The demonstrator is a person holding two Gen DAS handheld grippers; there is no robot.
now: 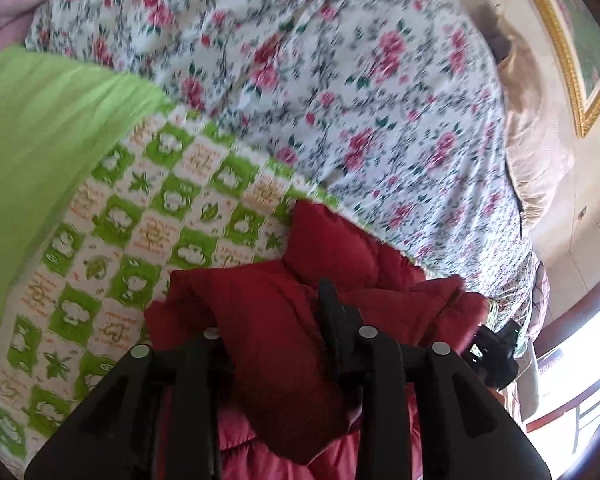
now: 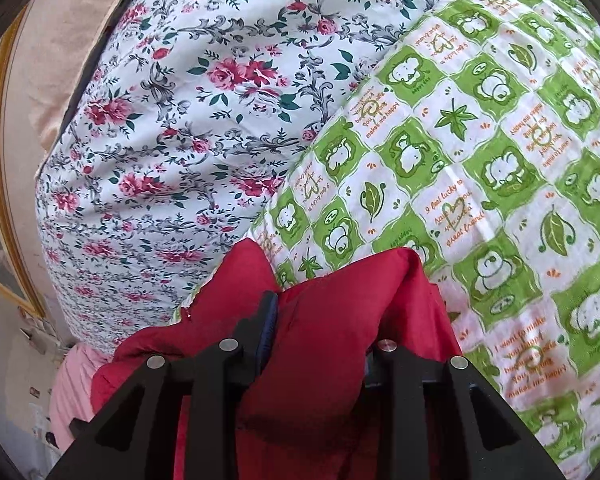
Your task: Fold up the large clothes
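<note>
A red padded jacket (image 1: 284, 312) is bunched between the fingers of my left gripper (image 1: 276, 320), which is shut on it and holds it above the bed. One black finger (image 1: 332, 312) shows; the other is hidden by the fabric. My right gripper (image 2: 324, 320) is shut on another part of the same red jacket (image 2: 340, 320), which covers its right finger; its left finger (image 2: 266, 320) shows. The right gripper also shows in the left wrist view (image 1: 494, 356), at the jacket's far edge.
The bed carries a green-and-white checked blanket (image 2: 480, 152) and a white quilt with red roses (image 2: 188, 112). A plain green cloth (image 1: 48, 128) lies at the left. A beige pillow (image 1: 536, 152) and a gold picture frame (image 1: 572, 60) stand by the wall.
</note>
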